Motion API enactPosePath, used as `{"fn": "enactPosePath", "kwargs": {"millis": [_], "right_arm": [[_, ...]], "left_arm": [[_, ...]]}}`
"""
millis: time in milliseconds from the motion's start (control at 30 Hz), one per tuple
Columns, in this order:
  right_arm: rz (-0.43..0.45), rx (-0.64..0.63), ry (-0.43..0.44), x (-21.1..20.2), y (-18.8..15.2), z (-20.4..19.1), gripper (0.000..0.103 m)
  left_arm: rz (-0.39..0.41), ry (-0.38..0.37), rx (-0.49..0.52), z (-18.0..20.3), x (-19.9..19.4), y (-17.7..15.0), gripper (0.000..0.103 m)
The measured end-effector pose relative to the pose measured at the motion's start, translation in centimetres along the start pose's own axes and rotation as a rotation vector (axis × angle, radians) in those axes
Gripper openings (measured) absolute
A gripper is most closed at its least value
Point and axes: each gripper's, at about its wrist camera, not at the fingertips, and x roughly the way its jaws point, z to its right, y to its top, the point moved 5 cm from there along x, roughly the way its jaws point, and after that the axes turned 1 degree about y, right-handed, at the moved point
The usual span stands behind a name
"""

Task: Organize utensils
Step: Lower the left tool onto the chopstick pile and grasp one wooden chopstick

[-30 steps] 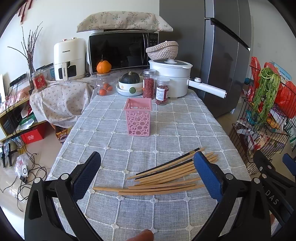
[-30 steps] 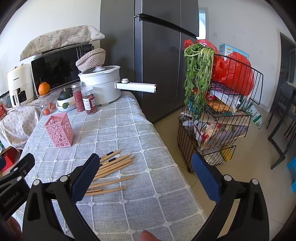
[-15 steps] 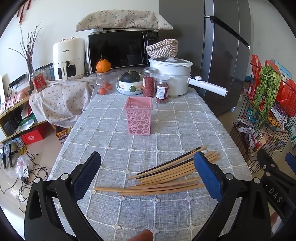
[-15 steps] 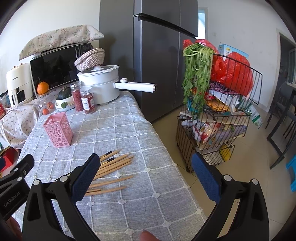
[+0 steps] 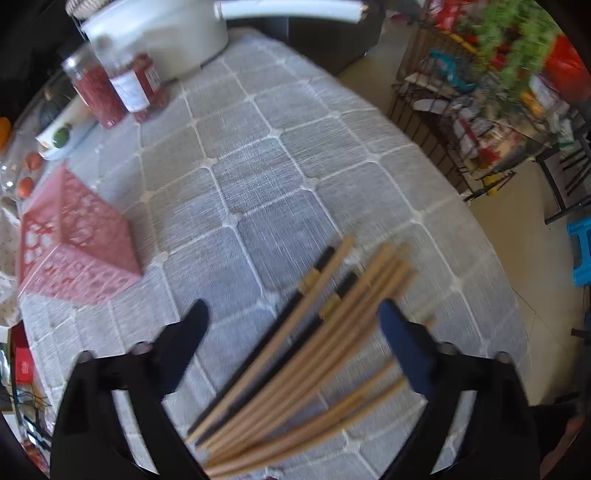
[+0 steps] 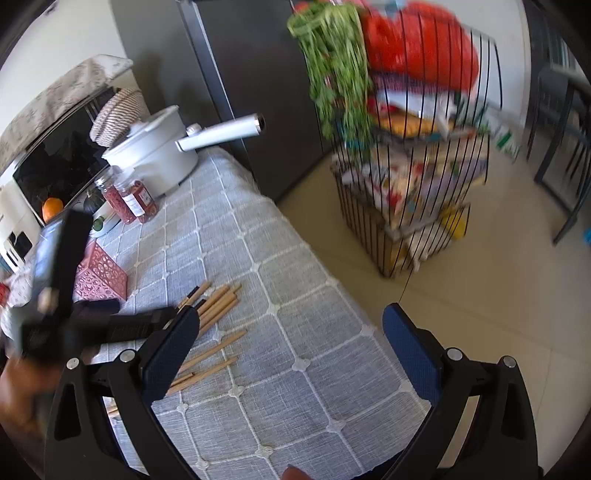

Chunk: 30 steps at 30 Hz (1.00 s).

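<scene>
A dark grey fridge (image 6: 236,92) stands behind the cloth-covered table (image 6: 295,332); beside it, a wire rack (image 6: 417,177) on pale floor tiles (image 6: 498,314)

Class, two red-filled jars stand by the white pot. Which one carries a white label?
The jar nearer the pot: a white label wraps its side. Its neighbour, farther from the pot, shows only red contents.

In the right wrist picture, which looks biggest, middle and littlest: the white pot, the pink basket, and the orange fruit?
1. white pot, looks biggest, handle included.
2. pink basket, middle; the left gripper hides part of it, and it sits nearer the camera.
3. orange fruit, clearly littlest, though farthest away.
</scene>
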Motion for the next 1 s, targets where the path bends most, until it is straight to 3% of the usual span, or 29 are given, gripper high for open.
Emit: {"fn": "enactPosePath", "kwargs": {"millis": [33,167,400,567,800,1000], "right_arm": [[-0.029,0.016,0.014,0.6,-0.1,0.3,0.097],[-0.141,0.077,0.074,2.6,-0.5,0.6,0.097],[-0.228,0.091,0.088,4.7,-1.4,0.0,0.097],[-0.246,0.109,0.08,5.3,-1.5,0.1,0.097],[-0.253,0.112,0.066,5.6,-1.7,0.1,0.097],[-0.265,0.125,0.062,6.0,-1.8,0.3,0.097]], "left_arm": [[-0.048,-0.006,-0.002,-0.4,1.2,0.7,0.059],[-0.108,0.007,0.025,-0.7,3.2,2.0,0.045],[-0.13,-0.056,0.057,-0.9,3.3,2.6,0.039],[-0.104,-0.058,0.116,-0.1,1.9,2.1,0.039],[-0.117,-0.048,0.139,0.0,3.2,1.4,0.039],[-0.148,-0.035,0.226,1.1,3.8,0.8,0.021]]}}
